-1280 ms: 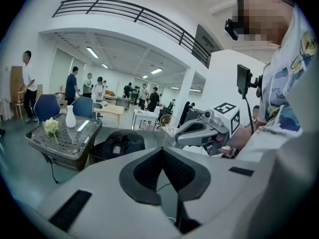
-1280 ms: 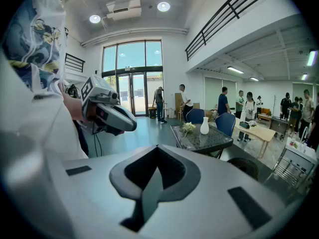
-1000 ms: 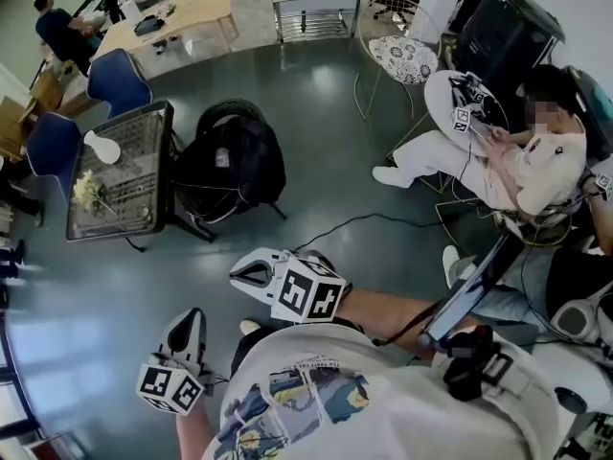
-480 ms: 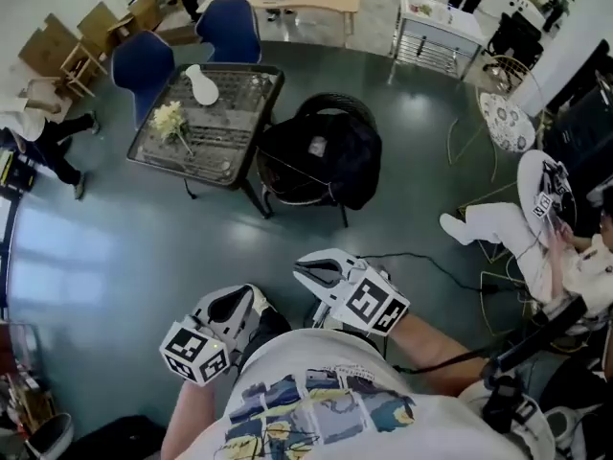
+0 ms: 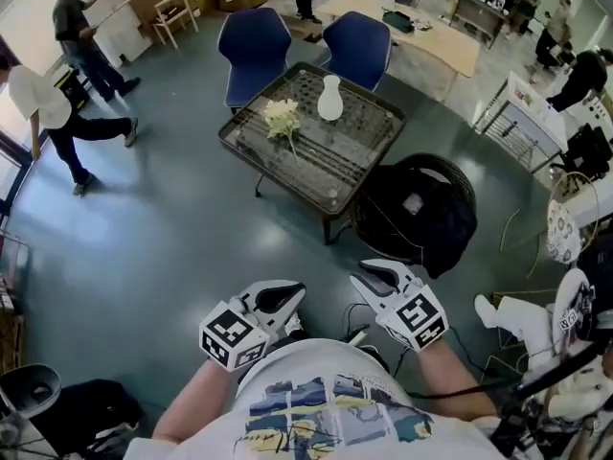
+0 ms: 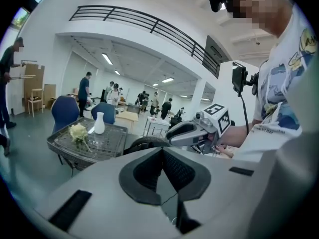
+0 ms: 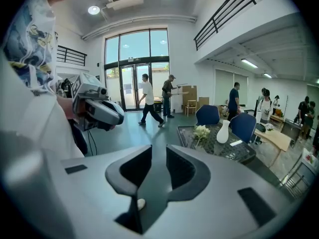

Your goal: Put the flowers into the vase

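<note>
A bunch of pale flowers [image 5: 283,118] lies on a dark mesh table [image 5: 354,161], with a white vase [image 5: 329,99] upright just beyond it. Both grippers are held close to my body, well short of the table. My left gripper [image 5: 297,288] is shut and empty. My right gripper [image 5: 356,278] has its jaws opening, a narrow gap and nothing between them. The left gripper view shows the left gripper [image 6: 160,151] with the flowers [image 6: 78,131] and vase [image 6: 99,123] far off. From the right gripper [image 7: 158,151], the flowers [image 7: 201,131] and vase [image 7: 223,132] are also distant.
A black bag on a round chair [image 5: 421,209] stands between me and the table's right side. Two blue chairs [image 5: 254,41] sit behind the table. People walk at the far left [image 5: 57,113]. A person sits at the right edge [image 5: 575,314].
The view has swung round so the table now lies straight ahead. Both grippers moved sideways with me. The right jaws have parted slightly.
</note>
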### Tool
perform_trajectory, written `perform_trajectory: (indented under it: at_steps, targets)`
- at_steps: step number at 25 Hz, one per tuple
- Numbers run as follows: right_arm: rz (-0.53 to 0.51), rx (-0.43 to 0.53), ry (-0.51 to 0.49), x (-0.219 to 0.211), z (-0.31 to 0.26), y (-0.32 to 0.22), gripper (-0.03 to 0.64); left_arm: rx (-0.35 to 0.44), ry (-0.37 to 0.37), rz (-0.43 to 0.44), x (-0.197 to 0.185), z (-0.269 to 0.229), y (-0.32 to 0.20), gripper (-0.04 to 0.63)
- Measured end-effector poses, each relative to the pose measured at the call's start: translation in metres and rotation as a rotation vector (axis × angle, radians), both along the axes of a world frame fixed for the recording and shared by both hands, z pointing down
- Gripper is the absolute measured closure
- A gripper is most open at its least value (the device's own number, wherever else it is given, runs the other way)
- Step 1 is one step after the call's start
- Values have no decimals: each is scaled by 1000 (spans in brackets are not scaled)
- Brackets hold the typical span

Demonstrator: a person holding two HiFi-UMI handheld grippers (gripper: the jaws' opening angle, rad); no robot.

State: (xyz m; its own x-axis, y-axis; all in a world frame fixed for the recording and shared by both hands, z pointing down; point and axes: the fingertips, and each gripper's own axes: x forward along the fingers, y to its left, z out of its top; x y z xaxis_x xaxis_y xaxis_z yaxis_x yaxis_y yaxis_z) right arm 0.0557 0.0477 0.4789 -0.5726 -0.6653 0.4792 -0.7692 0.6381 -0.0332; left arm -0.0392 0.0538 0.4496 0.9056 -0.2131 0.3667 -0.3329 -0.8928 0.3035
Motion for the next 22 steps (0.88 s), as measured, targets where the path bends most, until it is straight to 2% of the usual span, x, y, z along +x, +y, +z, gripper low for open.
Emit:
perform_trajectory:
  at_steps: [5,7,11,14,17,22]
  targets:
    - [-42,-10,10,-64,6,-99,511,-6,-16,-69,-82,6,-67,586]
    - [-57,-10,17,-78,9,-138,506,2,-25,-116,-106,11,-93,586]
    - [-68,-53,12,-92,18,-206,505,-7,6,-222,-143,7,-131,586]
    - [-73,-90,23,-91,29,-268,498,-38,15,-295,-159,12,-158,586]
    - [-70,-123,13,-85,47,-339,492,-57,-5,-342,-167,22,-194,586]
    - [-23,-181,11,-57,79,-469,485,-62,-44,-373,-152,17,-279,586]
